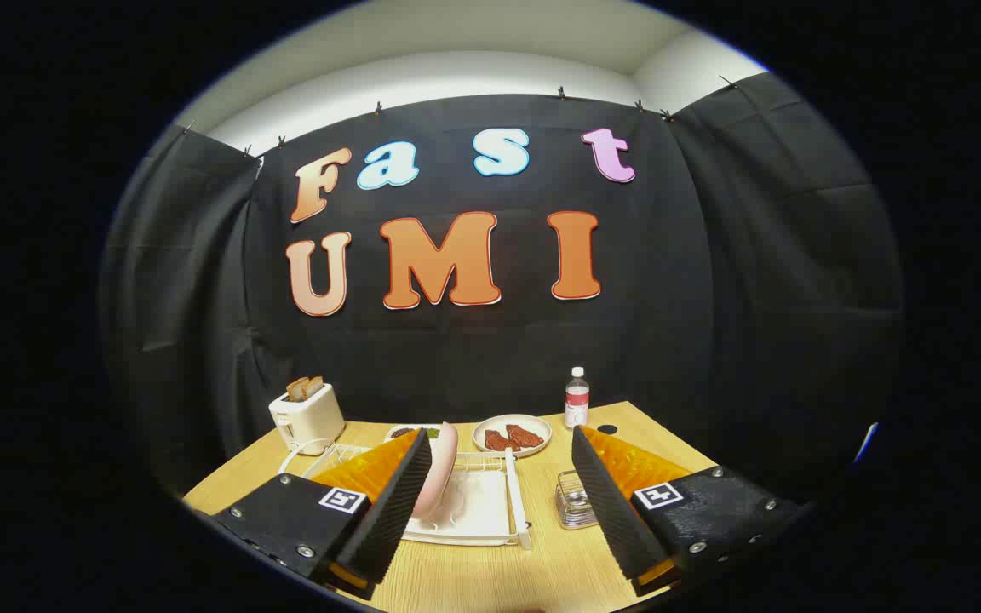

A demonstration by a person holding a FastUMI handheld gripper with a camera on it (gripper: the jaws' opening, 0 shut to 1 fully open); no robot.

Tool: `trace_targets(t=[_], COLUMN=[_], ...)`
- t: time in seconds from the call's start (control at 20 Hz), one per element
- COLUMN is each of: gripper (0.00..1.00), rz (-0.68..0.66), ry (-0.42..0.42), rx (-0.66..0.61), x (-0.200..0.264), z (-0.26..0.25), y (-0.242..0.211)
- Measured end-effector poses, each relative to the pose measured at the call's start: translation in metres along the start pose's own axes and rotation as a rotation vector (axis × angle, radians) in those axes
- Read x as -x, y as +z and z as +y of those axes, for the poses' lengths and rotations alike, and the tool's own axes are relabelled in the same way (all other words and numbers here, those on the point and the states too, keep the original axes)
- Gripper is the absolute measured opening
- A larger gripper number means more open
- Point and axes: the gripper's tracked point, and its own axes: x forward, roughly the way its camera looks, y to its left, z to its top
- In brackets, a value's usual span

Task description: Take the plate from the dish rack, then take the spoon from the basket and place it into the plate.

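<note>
**Pink plate upright in the rack, gripper fingers wide apart and holding nothing**

The plate (pixel 439 470) stands on edge in the white dish rack (pixel 514 494), just behind the tip of the left finger (pixel 388 502), which covers its lower left part. Whether finger and plate touch cannot be told from here. The right finger (pixel 614 502) is well apart from it, across the rack. The gripper (pixel 501 507) is spread wide, with nothing pressed between its ridged black pads.

The plate is pale pink and smooth, seen nearly edge-on, so it reads as a narrow, rounded sliver. Its long axis runs up and down, leaning slightly so that the top tips toward the right. Its foot sits on the rack's white tray.

The rack lies between and just ahead of the fingers on the wooden table (pixel 490 579). The small wire basket (pixel 576 501) stands just right of the rack, touching or nearly touching the inner face of the right finger; what it contains is too small to make out.

Beyond the rack sit a white dish with brown food (pixel 512 434), a clear bottle with a white cap (pixel 576 398) to its right, and a white toaster with two slices of bread (pixel 307 413) off to the left. A dark-filled container (pixel 414 432) peeks out behind the plate.
</note>
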Motion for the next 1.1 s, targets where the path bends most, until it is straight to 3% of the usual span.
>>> trace_targets(t=[1.1], gripper=[0.99], rz=[0.042], ry=[-0.013], rx=[-0.003], x=[0.005], z=[0.000], y=[-0.017])
